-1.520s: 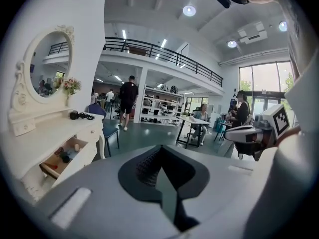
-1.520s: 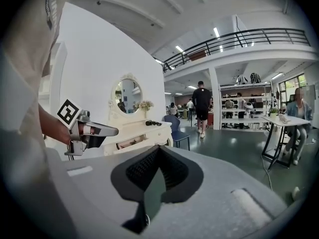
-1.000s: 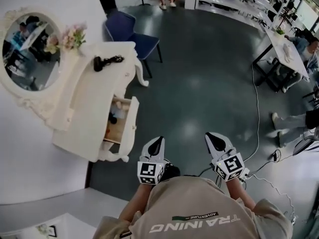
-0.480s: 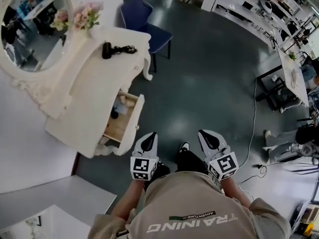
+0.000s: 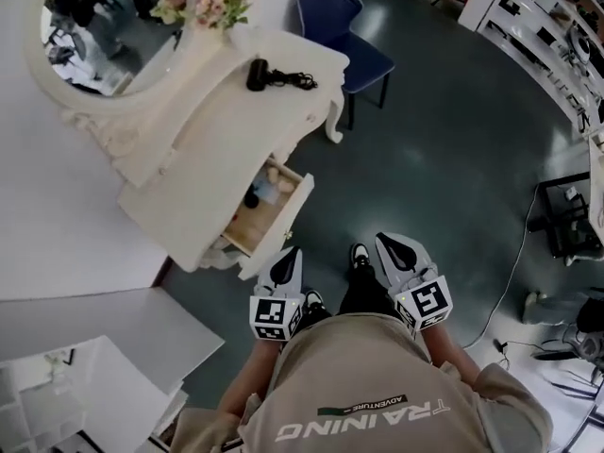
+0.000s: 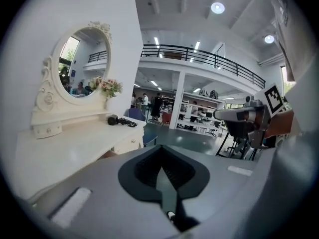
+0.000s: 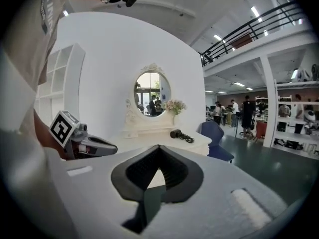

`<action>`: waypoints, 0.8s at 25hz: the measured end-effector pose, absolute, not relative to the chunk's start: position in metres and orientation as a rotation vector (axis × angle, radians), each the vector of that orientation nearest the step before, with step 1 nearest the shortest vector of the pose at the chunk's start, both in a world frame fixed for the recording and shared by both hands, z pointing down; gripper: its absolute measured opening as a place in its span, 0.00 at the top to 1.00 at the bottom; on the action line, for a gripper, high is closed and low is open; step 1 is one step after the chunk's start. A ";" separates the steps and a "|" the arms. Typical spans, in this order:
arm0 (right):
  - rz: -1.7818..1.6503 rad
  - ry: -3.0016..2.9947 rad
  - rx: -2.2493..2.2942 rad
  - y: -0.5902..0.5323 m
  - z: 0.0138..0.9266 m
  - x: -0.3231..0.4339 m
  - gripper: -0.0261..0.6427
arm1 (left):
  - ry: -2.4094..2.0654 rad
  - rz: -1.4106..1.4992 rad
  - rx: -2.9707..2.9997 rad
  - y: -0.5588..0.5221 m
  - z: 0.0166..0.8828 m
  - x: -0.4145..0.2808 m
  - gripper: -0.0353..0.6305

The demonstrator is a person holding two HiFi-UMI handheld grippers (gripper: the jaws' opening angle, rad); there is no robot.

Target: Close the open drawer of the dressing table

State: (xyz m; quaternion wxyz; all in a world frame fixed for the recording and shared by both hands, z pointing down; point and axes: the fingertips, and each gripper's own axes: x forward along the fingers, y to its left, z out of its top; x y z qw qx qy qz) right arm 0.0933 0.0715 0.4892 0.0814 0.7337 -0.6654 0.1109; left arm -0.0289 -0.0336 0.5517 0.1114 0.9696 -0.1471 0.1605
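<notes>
drawer open, the push not yet begun

the drawer (image 5: 257,223) of the dressing table (image 5: 189,149) stands pulled well out, showing its wooden inside and a few small things, so none of the closing is done. what is left, as i judge it, is the whole push: set a gripper against the white front and press it home. the left gripper (image 5: 287,264) hangs just beside the near end of that front; i cannot tell if it touches. the right gripper (image 5: 396,251) is apart from it, over the floor. both have their fingers pressed together, tips meeting, nothing between them.
</notes>
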 end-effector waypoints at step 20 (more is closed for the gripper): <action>0.040 -2.470 1.467 -0.037 0.495 0.154 0.96 | -1.265 0.384 2.515 -0.072 0.515 -0.016 0.92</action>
